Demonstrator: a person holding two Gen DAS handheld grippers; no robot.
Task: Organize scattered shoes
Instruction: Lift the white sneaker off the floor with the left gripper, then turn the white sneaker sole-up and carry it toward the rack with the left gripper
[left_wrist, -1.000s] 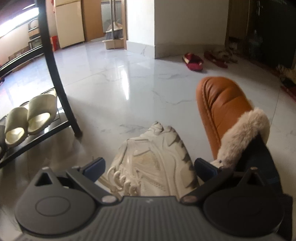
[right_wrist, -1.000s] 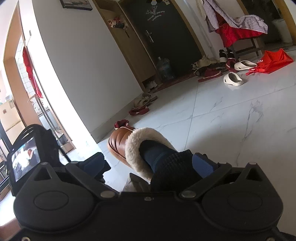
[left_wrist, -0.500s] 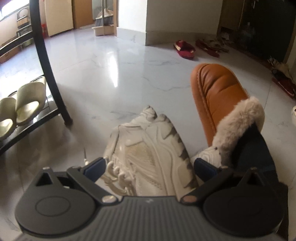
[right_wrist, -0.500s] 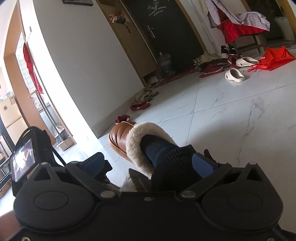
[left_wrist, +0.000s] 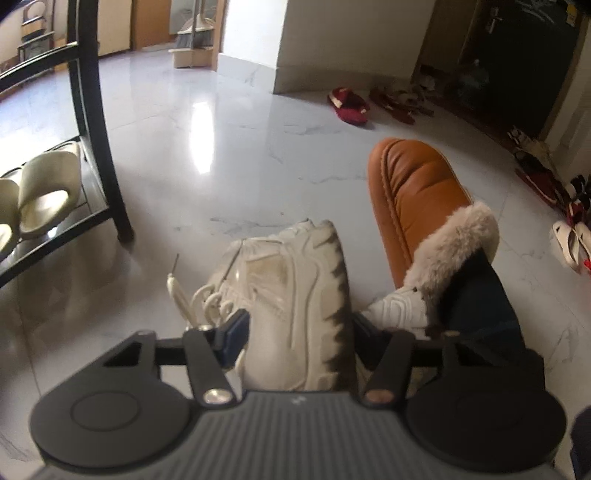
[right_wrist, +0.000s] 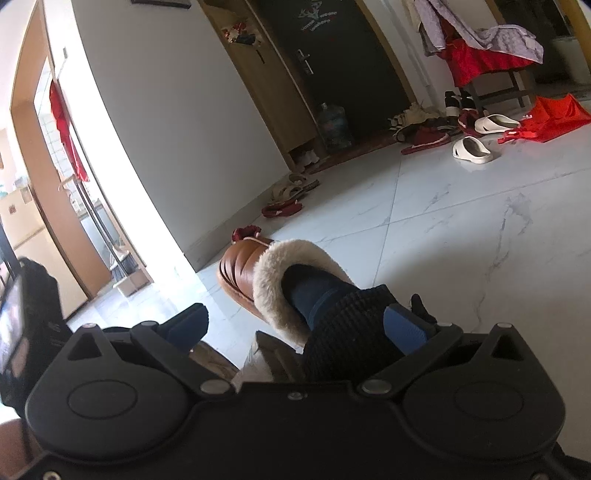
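Observation:
My left gripper (left_wrist: 295, 332) is shut on a cream chunky sneaker (left_wrist: 291, 288), which lies on its side between the pads, sole to the right, laces hanging left. A second white sneaker (left_wrist: 395, 308) peeks out beside it. A person's foot in a brown fur-lined slipper (left_wrist: 417, 195) stands just right of it. In the right wrist view my right gripper (right_wrist: 295, 328) is open and holds nothing; the same brown slipper (right_wrist: 258, 266) and the dark trouser leg (right_wrist: 343, 325) sit between and beyond its fingers.
A black shoe rack (left_wrist: 96, 122) with cream slippers (left_wrist: 44, 192) stands at left. Red slippers (left_wrist: 349, 105) lie near the wall corner. More shoes (right_wrist: 476, 147), a red bag (right_wrist: 546, 118) and a chair (right_wrist: 495, 70) crowd the dark door. The left gripper's device (right_wrist: 22, 325) is at far left.
My left gripper has closed from wide open onto the cream sneaker and turned it on its side, moving away from the rack. My right gripper stays open and has shifted little.

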